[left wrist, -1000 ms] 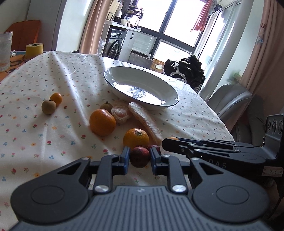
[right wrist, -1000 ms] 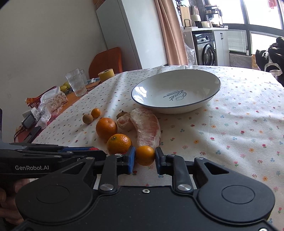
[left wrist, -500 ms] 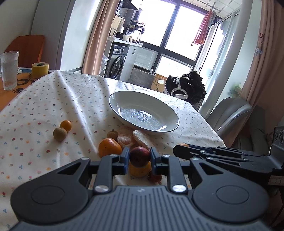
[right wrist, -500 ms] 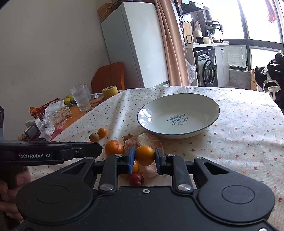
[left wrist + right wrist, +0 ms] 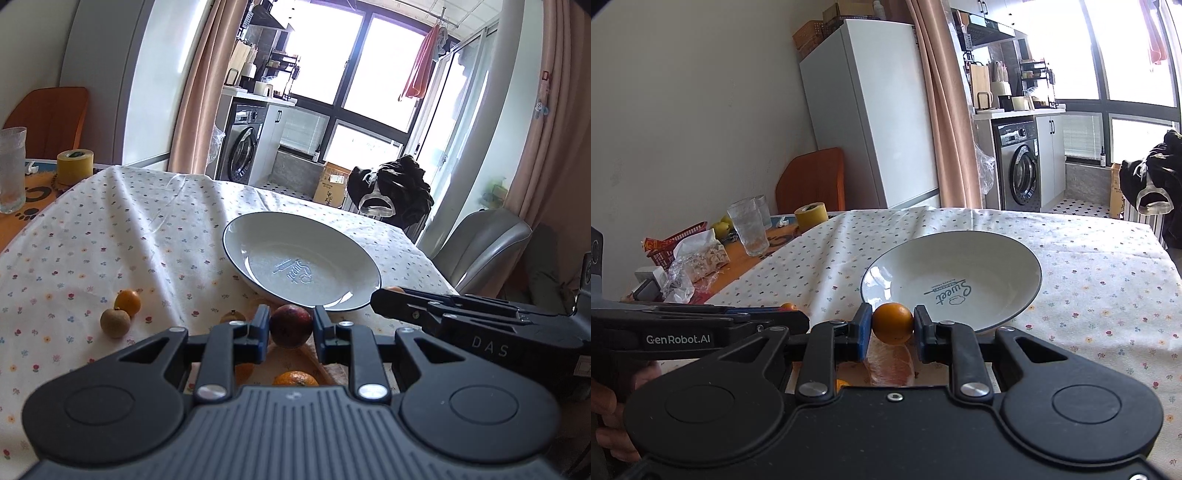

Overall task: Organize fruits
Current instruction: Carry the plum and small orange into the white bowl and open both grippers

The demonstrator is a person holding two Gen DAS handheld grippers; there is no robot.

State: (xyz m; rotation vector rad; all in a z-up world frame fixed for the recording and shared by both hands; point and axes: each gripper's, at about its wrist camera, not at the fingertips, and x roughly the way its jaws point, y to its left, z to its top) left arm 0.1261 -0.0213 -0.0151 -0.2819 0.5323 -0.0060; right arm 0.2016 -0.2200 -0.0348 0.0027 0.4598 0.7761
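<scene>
Carrying 2 fruits toward the plate, both tongs pinching.
Left tongs (image 5: 290, 327) grip a dark red fruit (image 5: 290, 325), right tongs (image 5: 892, 324) a small orange (image 5: 892, 322), each across its widest pt, above the worktop (image 5: 1108, 295) just short of the plate (image 5: 1030, 288). Prob. light, round, smooth-skinned: could roll or slip, so squeeze gently, w/o bruising.
</scene>
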